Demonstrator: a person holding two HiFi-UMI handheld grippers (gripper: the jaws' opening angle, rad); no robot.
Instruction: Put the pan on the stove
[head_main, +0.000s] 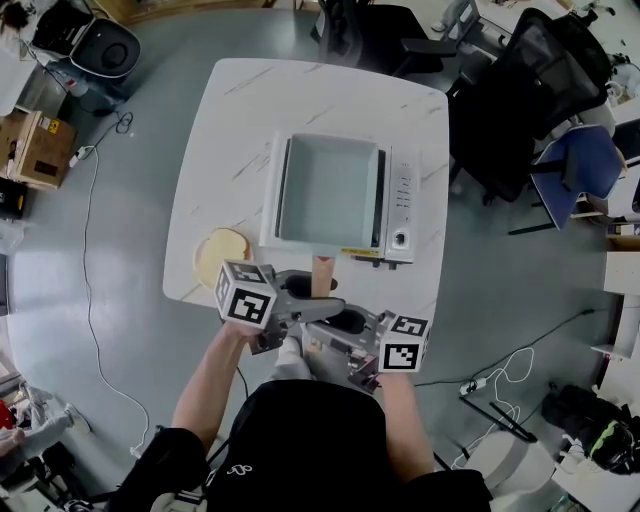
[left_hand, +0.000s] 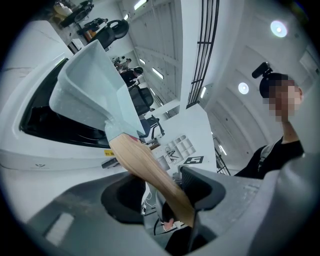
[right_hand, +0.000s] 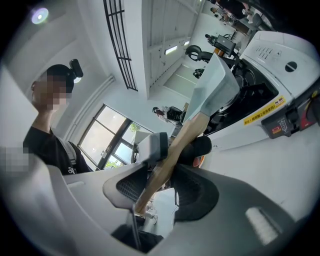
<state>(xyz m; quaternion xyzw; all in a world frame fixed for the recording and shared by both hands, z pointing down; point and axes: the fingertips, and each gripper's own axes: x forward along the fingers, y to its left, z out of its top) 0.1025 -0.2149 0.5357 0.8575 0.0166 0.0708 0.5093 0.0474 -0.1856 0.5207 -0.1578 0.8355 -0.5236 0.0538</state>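
Pan (head_main: 328, 190) over stove (head_main: 402, 215), wood handle (head_main: 323, 272) out past front edge, L gripper (left_hand: 167, 192) + R gripper (right_hand: 165, 167) both tight on it.

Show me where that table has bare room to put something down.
The widest bare stretch is the table beyond the stove. A narrower strip runs left of the stove, ending at the tan disc. The near edge is crowded: left gripper and right gripper grip the pan handle.
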